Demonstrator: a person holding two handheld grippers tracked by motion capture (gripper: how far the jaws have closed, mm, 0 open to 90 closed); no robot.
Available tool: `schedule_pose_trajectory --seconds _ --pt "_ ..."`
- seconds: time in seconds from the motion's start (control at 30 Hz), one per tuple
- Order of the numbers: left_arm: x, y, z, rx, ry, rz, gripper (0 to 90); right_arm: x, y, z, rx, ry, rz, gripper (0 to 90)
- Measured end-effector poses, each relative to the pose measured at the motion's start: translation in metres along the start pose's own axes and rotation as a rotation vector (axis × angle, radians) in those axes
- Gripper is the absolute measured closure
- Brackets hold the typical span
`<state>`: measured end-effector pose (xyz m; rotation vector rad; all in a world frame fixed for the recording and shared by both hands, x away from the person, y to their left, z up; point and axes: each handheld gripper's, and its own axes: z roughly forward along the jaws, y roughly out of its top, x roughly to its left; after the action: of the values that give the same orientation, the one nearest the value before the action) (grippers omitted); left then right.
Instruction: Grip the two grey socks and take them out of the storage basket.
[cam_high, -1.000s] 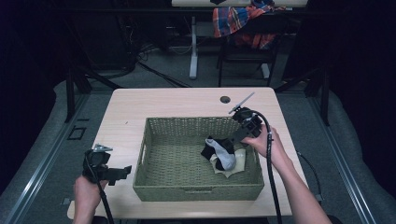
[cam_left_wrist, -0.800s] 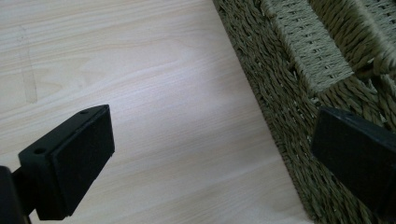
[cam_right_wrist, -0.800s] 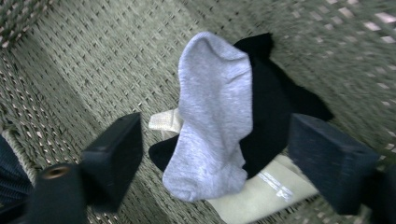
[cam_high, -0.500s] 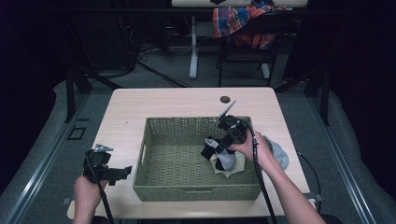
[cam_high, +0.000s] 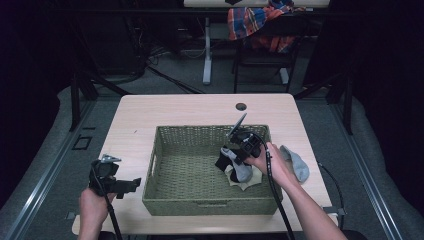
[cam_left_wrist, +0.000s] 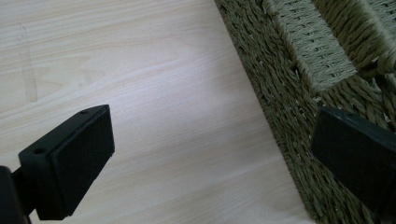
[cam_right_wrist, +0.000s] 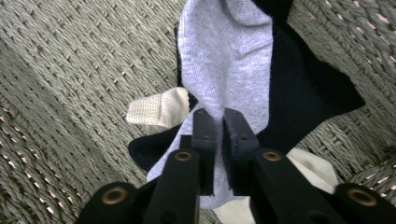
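Resting low at the near left corner of the tabletop (cam_high: 150, 120), the left gripper (cam_high: 122, 185) keeps its fingers (cam_left_wrist: 70, 163) spread wide on nothing, just beside the woven basket (cam_high: 200, 205). Farther in, the right gripper (cam_right_wrist: 219, 135) reaches into the basket's right side, its fingers pressed together on a light grey sock (cam_right_wrist: 224, 60) that lies over a black sock (cam_right_wrist: 299, 88) and a cream sock (cam_right_wrist: 159, 109). Beyond the basket's right wall, another grey sock (cam_high: 296, 161) lies on the tabletop.
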<state>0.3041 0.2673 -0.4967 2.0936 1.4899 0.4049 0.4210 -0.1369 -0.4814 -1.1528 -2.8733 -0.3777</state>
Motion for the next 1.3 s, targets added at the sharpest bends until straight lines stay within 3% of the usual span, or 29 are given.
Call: schedule_pose_trajectory --seconds 0.13,0.3,0.47,0.63,1.07,1.3 --pt "-0.001 0.001 0.001 0.001 0.003 0.002 0.0 -0.001 -0.002 -0.008 -0.008 0.008 0.008 85.8" --pt "0.001 0.000 0.001 0.003 0.004 -0.004 0.0 -0.002 -0.005 -0.025 -0.067 0.018 0.027 85.8" --pt "0.001 -0.003 -0.003 -0.003 0.011 -0.009 0.0 -0.003 -0.007 -0.045 -0.119 0.011 0.011 85.8" --pt "0.001 -0.004 -0.003 -0.003 0.012 -0.011 0.0 -0.004 -0.010 -0.058 -0.133 0.005 -0.001 85.8" --pt "0.001 -0.003 -0.002 0.006 0.005 -0.007 0.0 -0.013 -0.025 -0.094 -0.243 0.017 0.051 85.5" --pt "0.001 -0.004 -0.002 0.008 0.004 -0.007 0.1 -0.016 -0.032 -0.109 -0.254 0.013 0.062 85.4"
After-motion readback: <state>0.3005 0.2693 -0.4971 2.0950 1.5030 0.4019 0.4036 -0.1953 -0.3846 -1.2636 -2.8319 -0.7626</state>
